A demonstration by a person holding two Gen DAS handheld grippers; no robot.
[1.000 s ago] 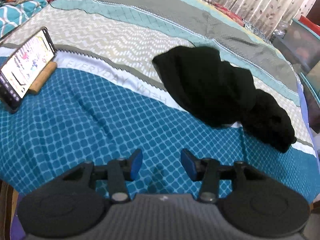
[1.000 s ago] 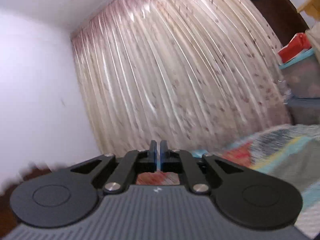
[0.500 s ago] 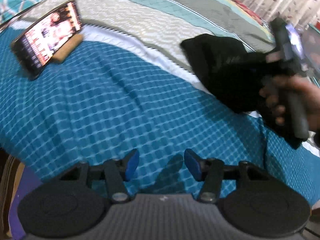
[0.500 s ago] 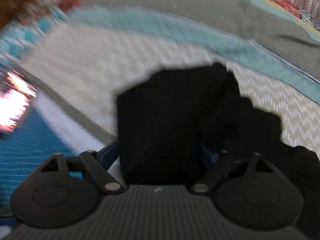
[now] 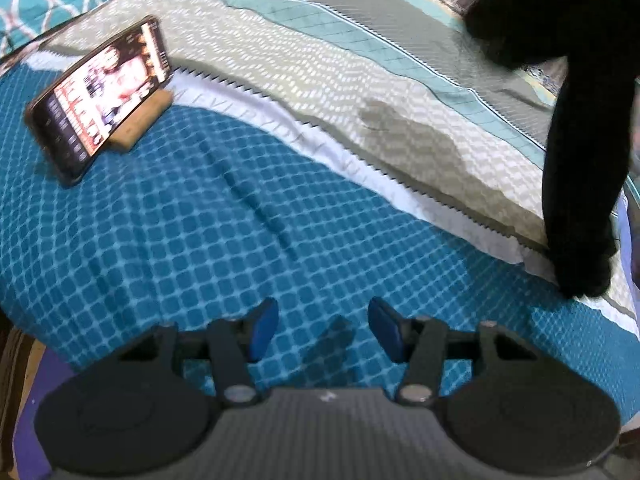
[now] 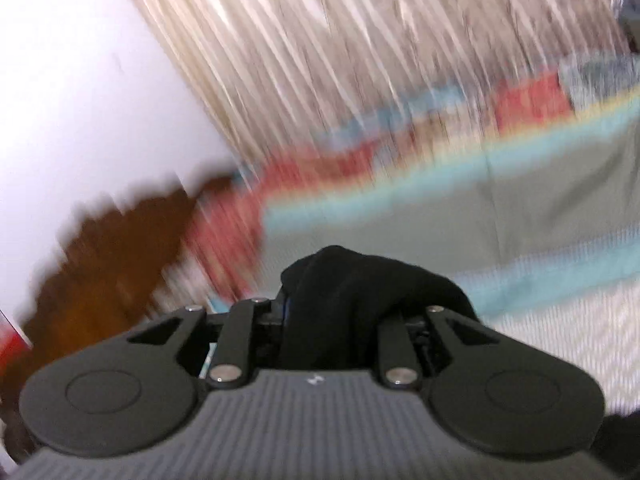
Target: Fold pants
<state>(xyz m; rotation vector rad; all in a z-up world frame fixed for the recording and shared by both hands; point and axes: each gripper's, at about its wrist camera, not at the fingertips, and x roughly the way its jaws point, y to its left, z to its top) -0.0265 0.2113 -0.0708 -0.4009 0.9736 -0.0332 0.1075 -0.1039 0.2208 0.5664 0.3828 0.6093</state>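
A patterned bed (image 5: 248,208) fills the frame, a phone (image 5: 100,96) propped upper left. Black pants (image 5: 576,120) are hung at right, pinched by the closing right gripper (image 6: 340,316). The left gripper (image 5: 323,330) is held spread, empty.

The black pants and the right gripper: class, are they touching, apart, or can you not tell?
Touching. The right wrist view shows the black pants bunched between the closing jaws of the right gripper, with cloth filling the space between its fingers.

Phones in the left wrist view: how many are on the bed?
1. The phone leans, screen lit, on a wooden stand at the upper left of the bedspread. The hanging black pants hide part of the right side.
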